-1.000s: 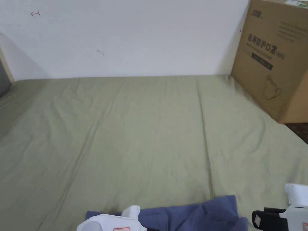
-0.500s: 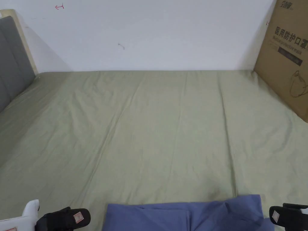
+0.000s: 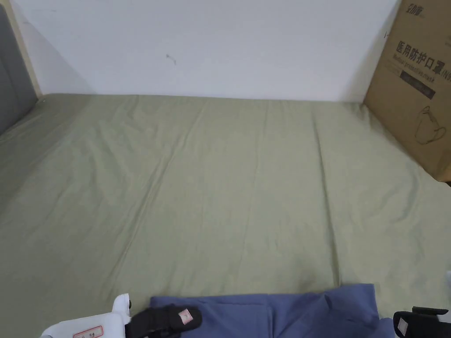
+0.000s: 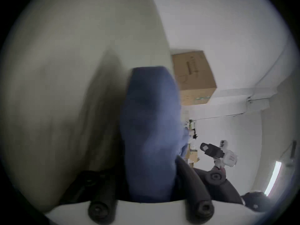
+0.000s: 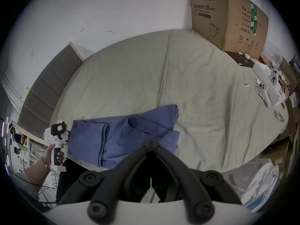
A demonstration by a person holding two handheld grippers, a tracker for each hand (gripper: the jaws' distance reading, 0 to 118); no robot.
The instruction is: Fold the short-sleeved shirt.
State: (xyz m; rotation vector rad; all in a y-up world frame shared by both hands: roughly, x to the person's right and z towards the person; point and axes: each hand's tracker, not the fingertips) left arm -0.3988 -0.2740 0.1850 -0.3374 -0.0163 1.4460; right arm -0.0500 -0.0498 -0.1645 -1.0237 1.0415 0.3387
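Shirt (image 3: 282,314) cut by btm edge; left gripper view blurred.

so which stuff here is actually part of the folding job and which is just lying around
For the job: blue shirt, left gripper, right gripper, green bed sheet.

Just lying about: cardboard box, two white controllers, clear glasses, grey headboard.

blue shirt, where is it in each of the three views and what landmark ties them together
Head view: the blue short-sleeved cloth shirt lies at the bottom edge, centre to right, on the green bed sheet.
Left gripper view: blurred, it runs up the centre from between the jaws.
Right gripper view: it spreads across the lower centre, left of the sheet's middle.
Shared landmark: the brown cardboard box against the white wall.
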